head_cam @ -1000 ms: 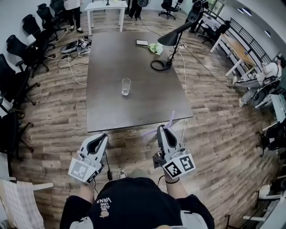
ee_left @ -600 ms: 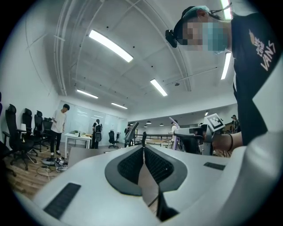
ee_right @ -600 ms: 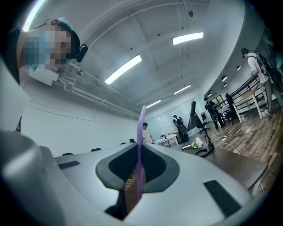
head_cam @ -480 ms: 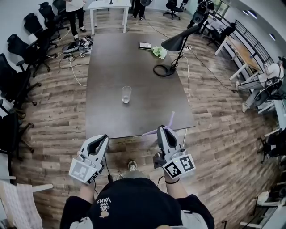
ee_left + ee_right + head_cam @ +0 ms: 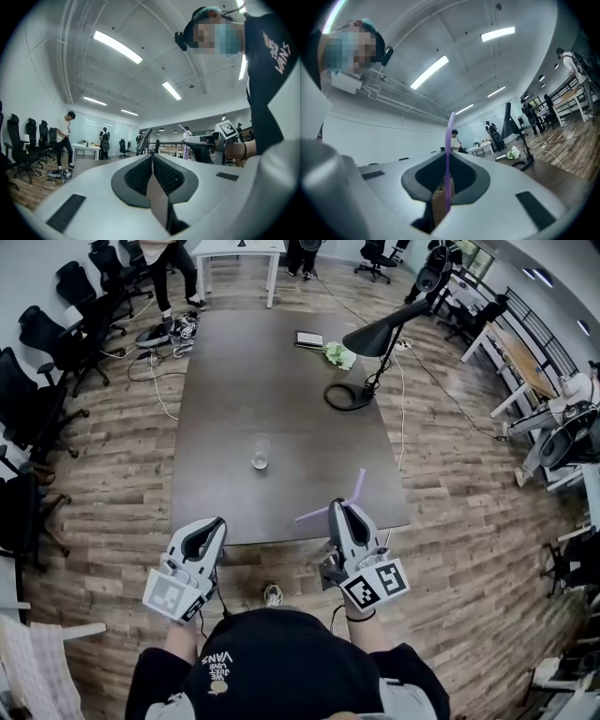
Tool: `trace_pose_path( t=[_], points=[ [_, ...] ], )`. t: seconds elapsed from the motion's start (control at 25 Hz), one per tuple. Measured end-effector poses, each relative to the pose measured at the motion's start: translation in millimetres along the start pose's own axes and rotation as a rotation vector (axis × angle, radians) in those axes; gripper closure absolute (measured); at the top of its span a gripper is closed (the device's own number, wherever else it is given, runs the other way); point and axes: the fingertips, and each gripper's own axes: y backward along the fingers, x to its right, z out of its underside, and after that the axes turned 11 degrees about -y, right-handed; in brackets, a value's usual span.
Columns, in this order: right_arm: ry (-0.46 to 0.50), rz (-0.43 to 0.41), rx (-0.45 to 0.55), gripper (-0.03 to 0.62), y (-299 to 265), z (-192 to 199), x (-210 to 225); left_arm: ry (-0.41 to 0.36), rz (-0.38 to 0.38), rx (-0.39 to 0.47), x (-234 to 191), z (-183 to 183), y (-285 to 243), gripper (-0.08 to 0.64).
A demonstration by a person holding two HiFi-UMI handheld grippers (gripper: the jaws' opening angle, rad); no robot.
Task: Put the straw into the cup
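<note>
Head view: glass cup (image 5: 261, 452) on the dark table (image 5: 281, 371), centred, nearer its near edge, right gripper (image 5: 340, 509) holding the purple straw (image 5: 314, 514) over that edge, left gripper (image 5: 216, 526) just short of it, left gripper view: jaws pressed together, nothing between, right gripper view: jaws clamped on the upright purple straw (image 5: 449, 154).

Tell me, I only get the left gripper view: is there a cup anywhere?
Observer: Yes. The head view shows a clear cup upright on a dark table.
Operator: Who has the straw?
Observer: The right tool is shut on a purple straw, seen in its own view.
Operator: Anything touching the cup?
Observer: No. A flat dark thing and a green clump lie well beyond it.
</note>
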Motion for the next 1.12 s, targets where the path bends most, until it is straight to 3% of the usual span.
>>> trace_pose_path(
  t=[0.48, 1.12],
  points=[
    [-0.037, -0.034, -0.041, 0.555, -37, 3, 34, 0.008, -0.035, -0.033, -13, 17, -35, 0.538],
    [-0.018, -0.002, -0.027, 0.555, -128, 5, 43, 0.027, 0.022, -0.019, -91, 30, -80, 0.538]
  ],
)
